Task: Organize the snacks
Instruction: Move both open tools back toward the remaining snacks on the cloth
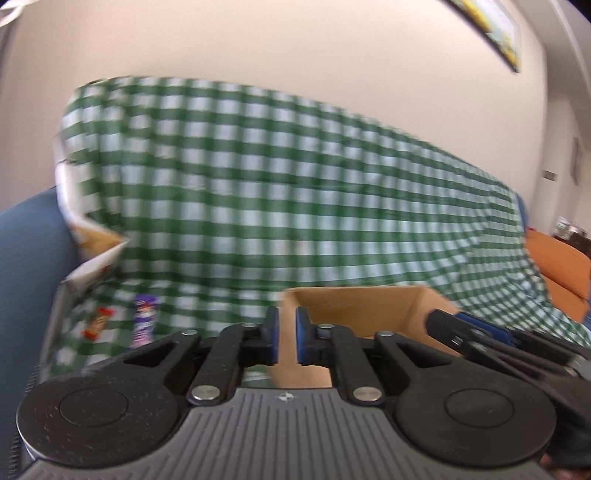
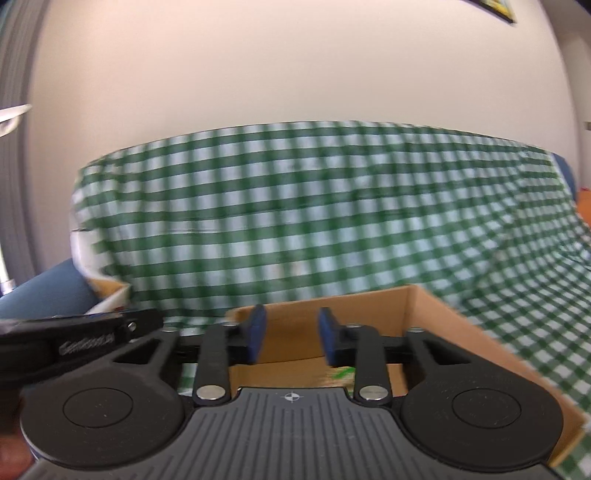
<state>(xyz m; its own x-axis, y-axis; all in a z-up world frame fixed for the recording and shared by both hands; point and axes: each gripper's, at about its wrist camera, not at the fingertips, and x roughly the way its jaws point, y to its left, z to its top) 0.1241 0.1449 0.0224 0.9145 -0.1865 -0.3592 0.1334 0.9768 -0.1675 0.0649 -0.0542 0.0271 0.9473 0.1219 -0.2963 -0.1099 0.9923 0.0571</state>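
Snacks scattered on checked cloth, awaiting sorting.
Left gripper shut, empty; right gripper narrowed, empty, over cardboard box.

Green checked cloth over sofa, orange cushion, framed picture, cream wall

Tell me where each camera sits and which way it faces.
Left wrist: on the left gripper, facing the checked cloth; right gripper intrudes at right.
Right wrist: on the right gripper, facing the cardboard box; left gripper intrudes at left.
Shared: cloth, box, wall.
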